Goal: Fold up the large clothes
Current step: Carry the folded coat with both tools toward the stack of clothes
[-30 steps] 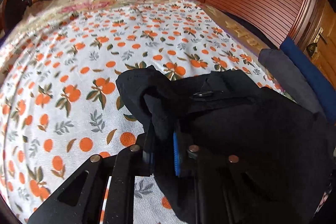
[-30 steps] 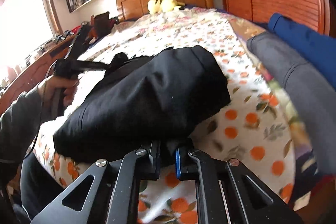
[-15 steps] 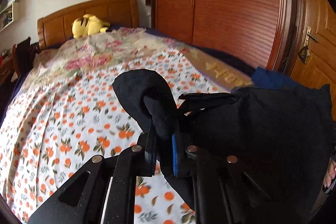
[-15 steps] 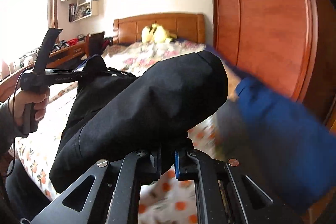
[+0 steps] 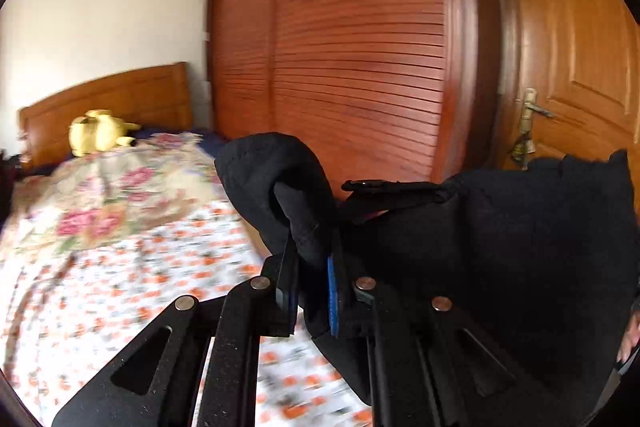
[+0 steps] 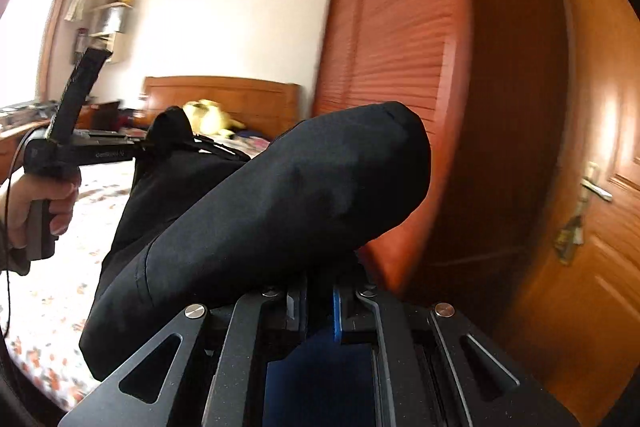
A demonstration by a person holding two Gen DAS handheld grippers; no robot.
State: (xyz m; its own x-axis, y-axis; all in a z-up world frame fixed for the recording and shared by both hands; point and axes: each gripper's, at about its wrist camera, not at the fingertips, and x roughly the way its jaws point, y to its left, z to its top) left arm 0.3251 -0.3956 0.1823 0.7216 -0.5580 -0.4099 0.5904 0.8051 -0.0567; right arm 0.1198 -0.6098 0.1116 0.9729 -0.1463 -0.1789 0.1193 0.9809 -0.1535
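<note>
A large black garment [image 5: 500,247] hangs in the air between both grippers, above the bed. My left gripper [image 5: 312,267] is shut on a bunched black fold of it, which bulges over the fingertips. In the right wrist view my right gripper [image 6: 316,303] is shut on another edge of the black garment [image 6: 280,203], and the cloth drapes thickly over its fingers and hides the tips. There the left gripper [image 6: 140,147] shows at the left, held by a person's hand [image 6: 36,203], with the cloth stretched from it toward me.
Below lies the bed [image 5: 100,267] with an orange-print sheet and a floral quilt. A yellow plush toy [image 5: 100,135] sits by the wooden headboard [image 5: 120,99]. A slatted wooden wardrobe [image 5: 352,47] and a door [image 5: 580,67] stand to the right. Wall shelves [image 6: 108,15] hang at the far left.
Both grippers have risen from the bed, lifting the black garment clear of the sheet. The views now tilt up toward the wardrobe and door. The grey and blue clothes have dropped out of view.
</note>
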